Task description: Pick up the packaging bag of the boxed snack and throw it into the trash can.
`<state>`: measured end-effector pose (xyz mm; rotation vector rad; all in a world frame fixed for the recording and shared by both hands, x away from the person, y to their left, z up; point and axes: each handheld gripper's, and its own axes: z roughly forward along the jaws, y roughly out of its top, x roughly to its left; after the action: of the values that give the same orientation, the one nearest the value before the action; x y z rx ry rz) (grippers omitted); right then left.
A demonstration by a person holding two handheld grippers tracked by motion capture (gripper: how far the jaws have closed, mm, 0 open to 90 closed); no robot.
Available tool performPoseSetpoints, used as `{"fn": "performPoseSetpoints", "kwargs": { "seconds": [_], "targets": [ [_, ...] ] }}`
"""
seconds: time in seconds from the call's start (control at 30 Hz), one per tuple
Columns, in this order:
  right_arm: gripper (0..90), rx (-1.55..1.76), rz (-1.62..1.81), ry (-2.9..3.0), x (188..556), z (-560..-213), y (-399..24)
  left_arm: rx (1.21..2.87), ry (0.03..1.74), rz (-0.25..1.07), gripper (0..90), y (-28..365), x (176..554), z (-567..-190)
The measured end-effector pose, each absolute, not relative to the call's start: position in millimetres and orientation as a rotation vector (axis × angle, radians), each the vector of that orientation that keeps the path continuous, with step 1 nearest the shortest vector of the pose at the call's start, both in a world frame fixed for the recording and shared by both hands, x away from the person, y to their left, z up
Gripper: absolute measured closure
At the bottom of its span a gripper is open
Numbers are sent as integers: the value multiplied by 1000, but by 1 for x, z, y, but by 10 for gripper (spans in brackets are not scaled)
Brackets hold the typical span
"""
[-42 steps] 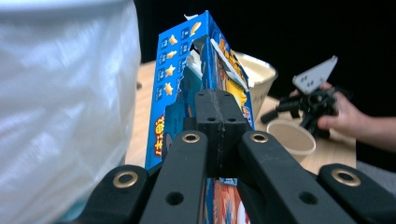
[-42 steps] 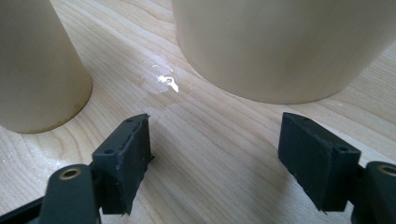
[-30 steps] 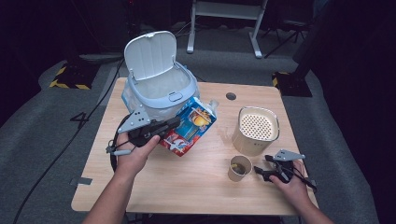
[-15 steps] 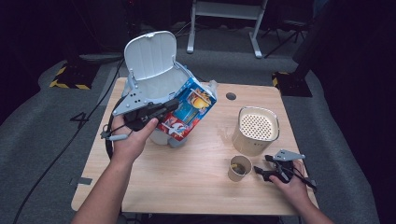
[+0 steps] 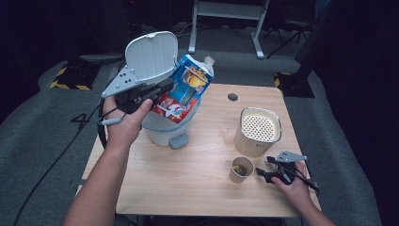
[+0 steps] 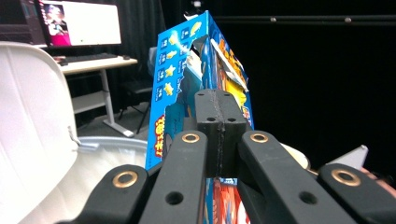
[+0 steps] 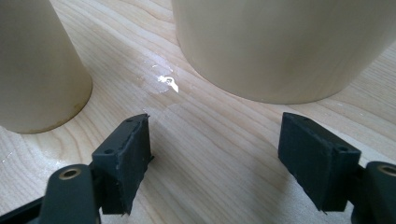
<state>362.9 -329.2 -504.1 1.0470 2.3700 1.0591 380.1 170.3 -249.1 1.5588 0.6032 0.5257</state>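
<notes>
Left hand-held gripper (image 5: 157,92) clamps the snack bag (image 5: 186,89) above the open bin (image 5: 162,127), whose interior it hides. Right hand-held gripper (image 5: 270,172), jaws parted and empty, rests near the bench (image 5: 188,183) edge beside what is probably a paper cup (image 5: 241,168).

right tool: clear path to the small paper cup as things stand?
Probably yes. The right tool rests open on the table, jaws pointing at the small paper cup just ahead. Bare wood lies between them; the perforated-lid canister stands off to one side.
</notes>
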Motion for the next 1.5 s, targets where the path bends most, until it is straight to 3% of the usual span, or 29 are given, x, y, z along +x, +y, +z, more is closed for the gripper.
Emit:
{"fn": "performPoseSetpoints", "kwargs": {
  "seconds": [0.6,1.5],
  "targets": [
    [254,1047,1060,2370,363,-504,-329,1411,656,663,900,179,416,-230],
    [254,1048,1060,2370,363,-504,-329,1450,726,820,898,174,459,-244]
  ]
}}
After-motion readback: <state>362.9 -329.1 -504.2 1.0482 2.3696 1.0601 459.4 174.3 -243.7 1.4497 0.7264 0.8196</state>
